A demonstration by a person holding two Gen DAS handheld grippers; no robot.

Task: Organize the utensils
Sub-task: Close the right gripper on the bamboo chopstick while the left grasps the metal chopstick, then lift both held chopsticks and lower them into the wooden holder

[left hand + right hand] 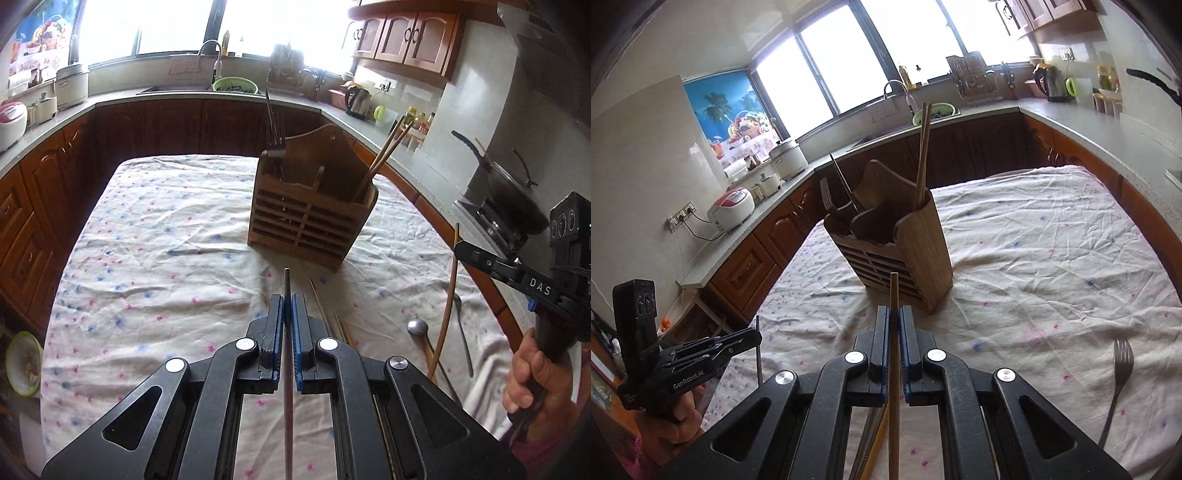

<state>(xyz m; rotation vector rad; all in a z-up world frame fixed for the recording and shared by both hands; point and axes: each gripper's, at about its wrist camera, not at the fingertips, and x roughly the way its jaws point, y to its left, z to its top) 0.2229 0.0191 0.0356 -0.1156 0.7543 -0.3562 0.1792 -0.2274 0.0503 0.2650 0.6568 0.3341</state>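
Observation:
A wooden utensil holder (310, 214) stands on the flowered tablecloth, with forks (276, 133) in its left compartment and two wooden chopsticks (388, 151) in its right. My left gripper (287, 306) is shut on a thin metal utensil handle (287, 288), short of the holder. My right gripper (895, 317) is shut on a wooden chopstick (894, 295), also short of the holder (897, 251). The right gripper also shows in the left wrist view (460, 246), holding its long chopstick (448, 306). The left gripper shows in the right wrist view (755, 338).
Loose chopsticks (325, 314), a ladle (419, 328) and a spoon (461, 325) lie on the cloth near me. A fork (1119, 380) lies at the right. Counters with cookers (733, 208), a sink and a kettle (1052, 83) surround the table (1052, 240).

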